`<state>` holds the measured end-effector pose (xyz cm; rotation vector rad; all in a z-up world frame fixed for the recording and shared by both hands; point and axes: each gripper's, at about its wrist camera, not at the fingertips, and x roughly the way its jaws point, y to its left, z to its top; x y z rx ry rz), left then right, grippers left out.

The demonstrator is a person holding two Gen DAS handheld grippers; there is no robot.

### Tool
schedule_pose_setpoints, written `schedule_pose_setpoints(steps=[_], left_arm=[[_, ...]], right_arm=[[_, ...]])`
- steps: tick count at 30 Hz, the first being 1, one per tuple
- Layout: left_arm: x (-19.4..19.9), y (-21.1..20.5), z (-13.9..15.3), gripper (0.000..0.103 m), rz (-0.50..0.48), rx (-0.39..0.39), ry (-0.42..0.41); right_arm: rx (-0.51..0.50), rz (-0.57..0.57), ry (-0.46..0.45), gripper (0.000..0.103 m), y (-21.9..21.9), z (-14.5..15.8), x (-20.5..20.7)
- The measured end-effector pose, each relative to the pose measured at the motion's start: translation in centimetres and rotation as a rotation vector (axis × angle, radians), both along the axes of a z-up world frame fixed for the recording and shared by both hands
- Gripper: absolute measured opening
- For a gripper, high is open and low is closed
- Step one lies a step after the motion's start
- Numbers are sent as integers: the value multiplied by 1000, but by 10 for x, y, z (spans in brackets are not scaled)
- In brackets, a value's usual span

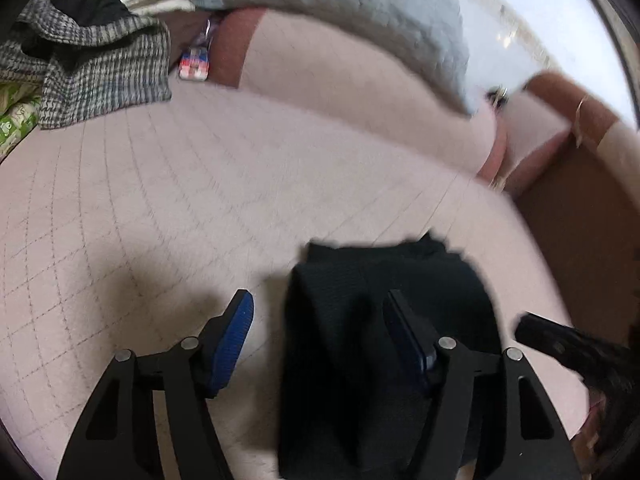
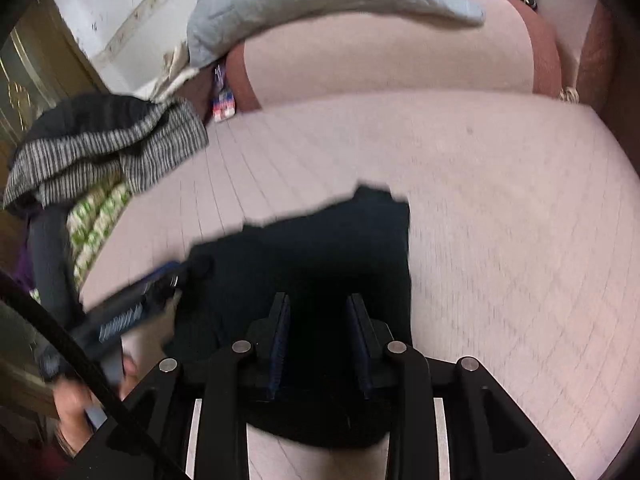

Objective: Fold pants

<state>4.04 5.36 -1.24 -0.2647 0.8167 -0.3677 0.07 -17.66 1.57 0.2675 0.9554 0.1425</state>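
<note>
Black pants point(image 1: 372, 344) folded compact on pink sofa cushion point(image 1: 160, 184); left tool point(image 1: 320, 312) spread wide, right tool point(image 2: 318, 316) parted, gripping nothing, probably for smoothing.

Motion blur smears the black pants point(image 2: 320, 248), whose near edge the right gripper point(image 2: 318, 344) hides.

A pale pink quilted sofa seat point(image 1: 200, 184) fills most of both views, with a pink backrest cushion point(image 2: 384, 60) seen above it. A grey quilted blanket point(image 1: 340, 4) is draped across the upper middle of the frame. A checked grey garment point(image 1: 100, 68) is heaped at the upper left, over a green patterned cloth point(image 2: 96, 216).
</note>
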Motion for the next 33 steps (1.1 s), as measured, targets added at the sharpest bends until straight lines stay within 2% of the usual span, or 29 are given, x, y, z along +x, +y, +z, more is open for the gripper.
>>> schedule_pose_setpoints(steps=[1,3,6,7,9,11,14,16,17,20,23,26,28,32,33], left_arm=[[0,-5,3,67,-5,-9,-22],[5,-15,1,67,-11,35,-17],[21,-19,-22,67,-14,61,78],[27,-18,-33,67,-32,42,124],[34,-9,-40,71,-33,-38,152],[38,-5,-36,71,-35,-75,173],[33,1,-21,70,-12,-93,134],[23,5,-11,70,0,-88,102],[17,9,-7,70,7,-85,89],[-4,19,2,70,25,-73,47],[-30,24,9,70,45,-39,18],[-59,14,20,70,56,32,-46],[-83,4,24,71,74,105,-104],[-130,-8,15,74,95,212,-158],[-139,-11,12,75,95,249,-168]], right_arm=[[-9,-6,5,32,-1,0,10],[4,-13,51,32,-2,-6,41],[48,-62,187,34,-8,-37,85],[70,-89,233,35,-13,-51,96],[121,-124,281,36,-20,-67,107],[150,-142,259,36,-24,-62,106],[150,-171,138,41,-31,-31,81],[106,-172,55,57,-34,-10,47],[85,-175,34,59,-36,-5,31],[28,-190,-17,60,-40,-1,-32],[8,-238,-24,60,-38,-16,-94],[-12,-264,-31,60,-32,-32,-133],[-77,-265,-46,60,-27,-39,-150],[-152,-260,-84,62,-16,-39,-167],[-174,-269,-105,65,-14,-37,-170]])
